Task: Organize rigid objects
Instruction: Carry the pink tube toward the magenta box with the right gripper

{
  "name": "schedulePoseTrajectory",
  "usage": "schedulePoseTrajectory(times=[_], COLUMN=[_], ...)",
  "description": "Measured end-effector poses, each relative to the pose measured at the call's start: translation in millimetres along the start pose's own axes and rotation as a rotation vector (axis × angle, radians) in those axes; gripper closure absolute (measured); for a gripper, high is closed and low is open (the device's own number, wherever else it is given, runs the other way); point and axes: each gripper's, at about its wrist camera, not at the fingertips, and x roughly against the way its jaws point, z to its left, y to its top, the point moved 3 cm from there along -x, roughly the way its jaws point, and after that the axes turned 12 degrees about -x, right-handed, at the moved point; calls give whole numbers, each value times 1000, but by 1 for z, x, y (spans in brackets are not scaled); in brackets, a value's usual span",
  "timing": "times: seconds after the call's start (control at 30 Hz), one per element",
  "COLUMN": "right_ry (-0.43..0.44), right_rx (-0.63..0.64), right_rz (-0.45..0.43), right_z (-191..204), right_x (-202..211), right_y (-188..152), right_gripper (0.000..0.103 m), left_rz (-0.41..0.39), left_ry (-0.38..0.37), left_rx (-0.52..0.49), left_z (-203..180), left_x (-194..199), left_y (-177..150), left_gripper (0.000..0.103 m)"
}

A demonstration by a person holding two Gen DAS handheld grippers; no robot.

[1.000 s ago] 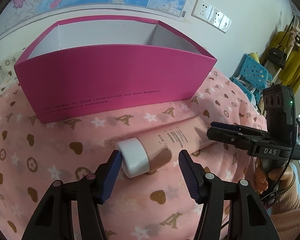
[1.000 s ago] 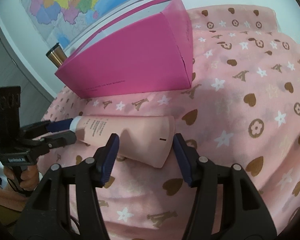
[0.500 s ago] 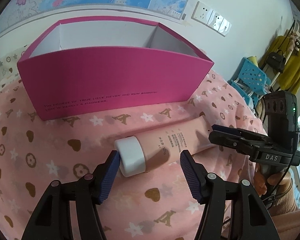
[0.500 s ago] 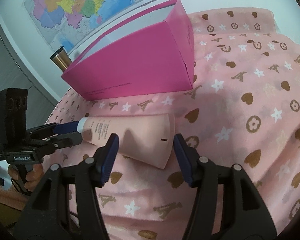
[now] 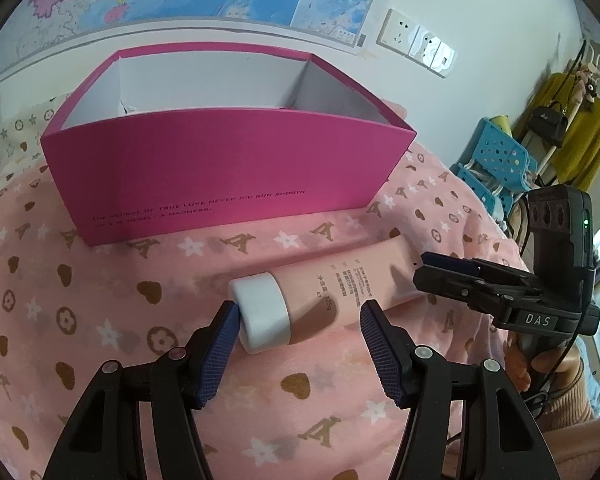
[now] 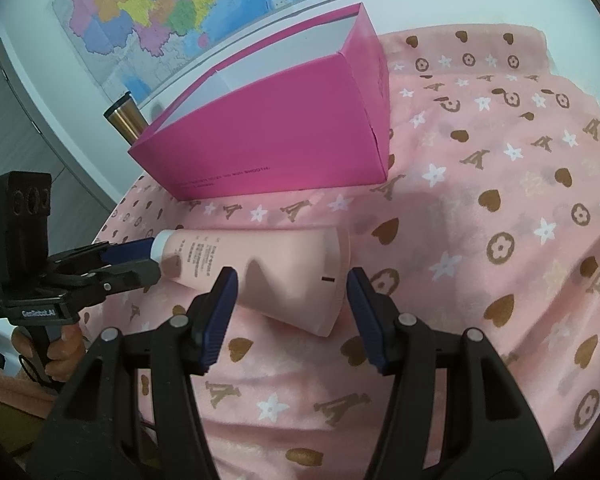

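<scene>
Lifted slightly, pink tube (image 5: 348, 292) shows white cap (image 5: 262, 312).

The pink box (image 5: 228, 168) front wall hides its floor.

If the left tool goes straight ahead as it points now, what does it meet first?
Most likely the white cap of the pink plastic tube, lying between the left tool's open fingers; the pink cardboard box stands farther behind.

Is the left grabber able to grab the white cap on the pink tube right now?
Probably yes. The left gripper is open with the tube's white cap between its fingers, one pad right against it. Nothing blocks it; the pink box sits behind, and the right gripper straddles the tube's other end.
</scene>
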Motion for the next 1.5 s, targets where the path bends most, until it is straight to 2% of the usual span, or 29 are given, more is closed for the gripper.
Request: schedulePoseTrajectory(times=[1.5], right_ry=[21], right_rx=[47], right_rz=[-65], right_z=[17], right_x=[18], right_y=[8], right_gripper=[44], left_rz=[-56], left_ry=[25], left_rx=[-11], left_z=[-4], left_x=[19], left_y=[10], left_gripper=[40])
